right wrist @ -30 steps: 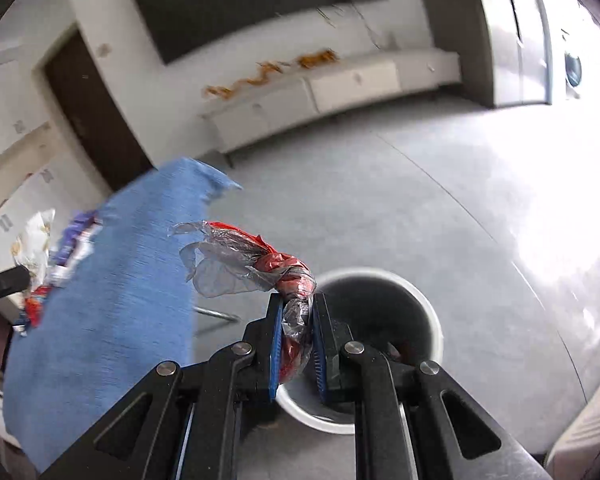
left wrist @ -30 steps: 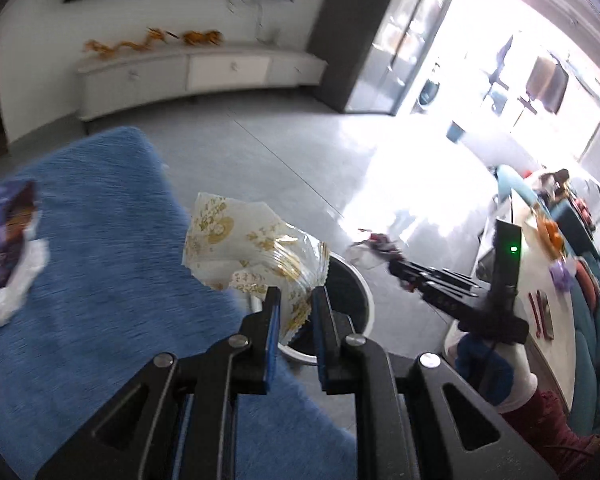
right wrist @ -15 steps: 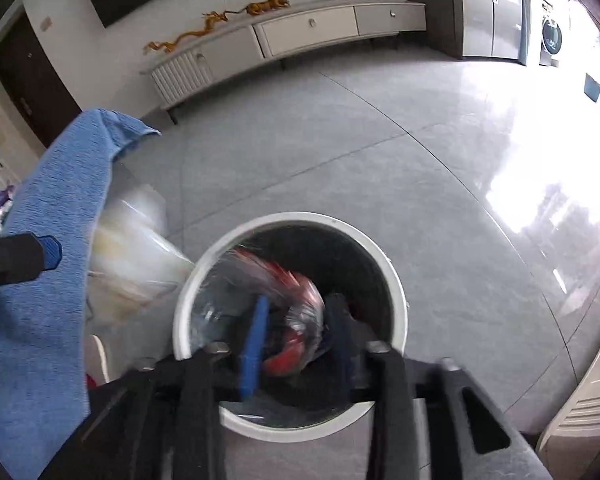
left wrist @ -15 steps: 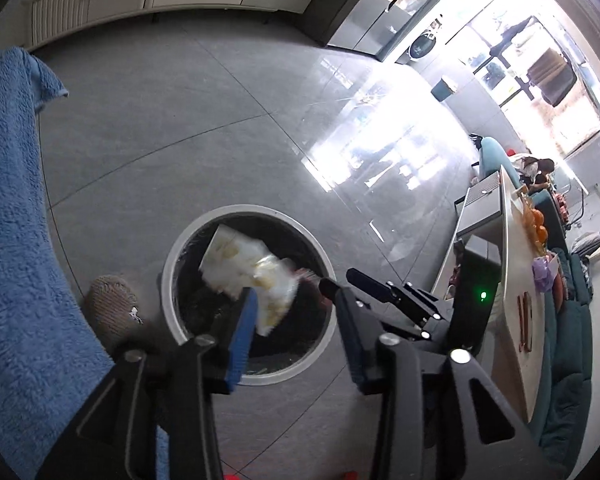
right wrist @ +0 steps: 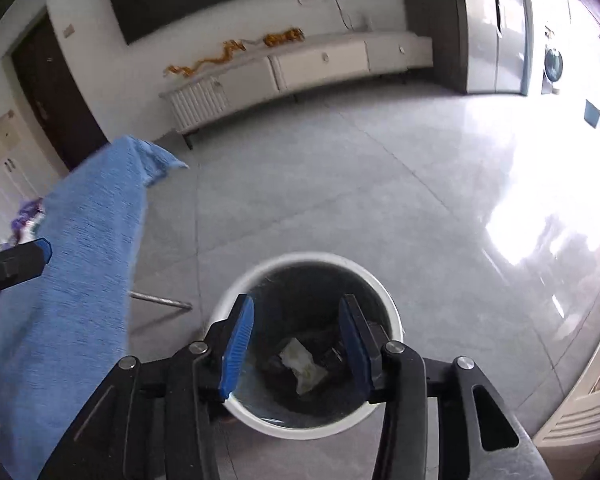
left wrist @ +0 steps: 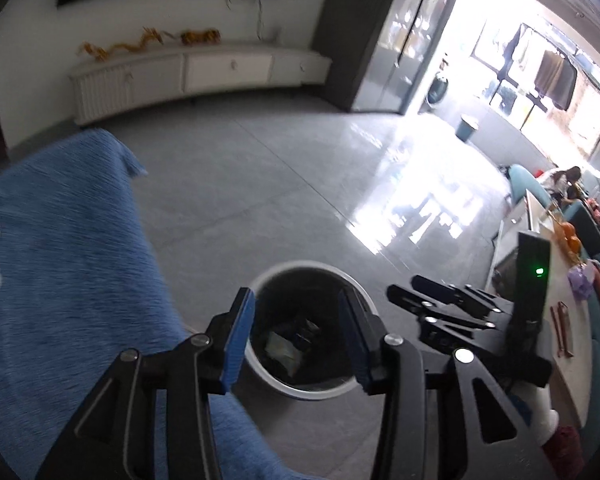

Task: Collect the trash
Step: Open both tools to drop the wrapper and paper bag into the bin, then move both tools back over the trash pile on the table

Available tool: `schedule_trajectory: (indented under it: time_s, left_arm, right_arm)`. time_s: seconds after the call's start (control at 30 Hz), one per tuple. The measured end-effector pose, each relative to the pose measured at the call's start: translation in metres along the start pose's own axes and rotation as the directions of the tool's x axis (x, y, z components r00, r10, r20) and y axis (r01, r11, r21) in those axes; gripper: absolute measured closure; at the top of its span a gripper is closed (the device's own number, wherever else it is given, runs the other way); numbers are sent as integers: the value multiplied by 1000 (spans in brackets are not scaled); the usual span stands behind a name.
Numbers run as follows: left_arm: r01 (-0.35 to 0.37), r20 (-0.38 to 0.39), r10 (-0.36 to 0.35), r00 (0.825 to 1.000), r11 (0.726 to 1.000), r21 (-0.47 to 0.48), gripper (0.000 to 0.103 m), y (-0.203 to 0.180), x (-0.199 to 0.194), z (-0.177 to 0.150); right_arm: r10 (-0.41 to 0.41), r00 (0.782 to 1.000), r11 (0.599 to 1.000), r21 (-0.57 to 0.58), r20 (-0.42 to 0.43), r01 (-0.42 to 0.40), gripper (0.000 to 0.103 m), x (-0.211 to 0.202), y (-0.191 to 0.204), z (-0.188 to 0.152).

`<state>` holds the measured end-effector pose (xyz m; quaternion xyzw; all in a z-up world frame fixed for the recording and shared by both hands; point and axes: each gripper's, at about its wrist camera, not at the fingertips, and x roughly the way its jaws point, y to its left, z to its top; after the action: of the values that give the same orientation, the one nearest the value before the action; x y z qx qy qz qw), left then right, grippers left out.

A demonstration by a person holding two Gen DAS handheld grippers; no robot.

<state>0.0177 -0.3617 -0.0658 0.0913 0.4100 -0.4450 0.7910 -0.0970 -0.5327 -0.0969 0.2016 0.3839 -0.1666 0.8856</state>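
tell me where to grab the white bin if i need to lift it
Grip the bin by its thin white rim, coming straight down from above with one finger inside and one outside. It stands upright and open-topped on the floor, so the rim is the only narrow edge; the round wall looks too wide.

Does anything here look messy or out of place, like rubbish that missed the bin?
Nothing has visibly missed: the floor around the white bin shows no litter, and a pale wrapper lies inside it. The one untidy spot is the loose wrappers on the far end of the blue cloth.
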Motion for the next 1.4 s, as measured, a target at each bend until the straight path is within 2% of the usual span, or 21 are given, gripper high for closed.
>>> schedule_trajectory:
  time_s: [0.1,0.23,0.37,0.5,0.67,0.8,1.03,1.3,1.4]
  left_arm:
    - [-74,76,74,994,997,1,61,12,-37,-7]
    - [-185,145,185,972,983,-15,61,28,-83,-20]
    - [-285,181,291,940,957,-55,61,55,-124,-34]
    - [-370,210,387,898,922,-119,61,82,-163,-50]
    - [-442,223,479,849,875,-199,61,115,-204,-74]
    - [-470,223,524,822,845,-256,61,136,-225,-88]
    - [-459,199,533,822,828,-321,61,174,-237,-107]
    - [-414,148,499,854,823,-388,61,228,-238,-146]
    - [-411,129,499,857,813,-411,61,255,-243,-162]
  right_arm:
    - [34,998,999,-36,49,-32,58,-24,23,9]
    - [76,992,993,-98,96,-66,56,-50,59,17]
    - [130,983,982,-155,128,-110,55,-71,94,22]
    - [179,974,967,-207,141,-148,54,-84,132,26]
    - [231,965,946,-261,125,-192,54,-86,171,26]
    - [266,959,926,-302,98,-226,54,-81,205,27]
    - [301,952,892,-369,54,-261,54,-70,260,26]
    - [337,941,858,-398,-38,-324,54,-38,307,24]
    - [349,932,848,-392,-97,-358,54,-14,324,21]
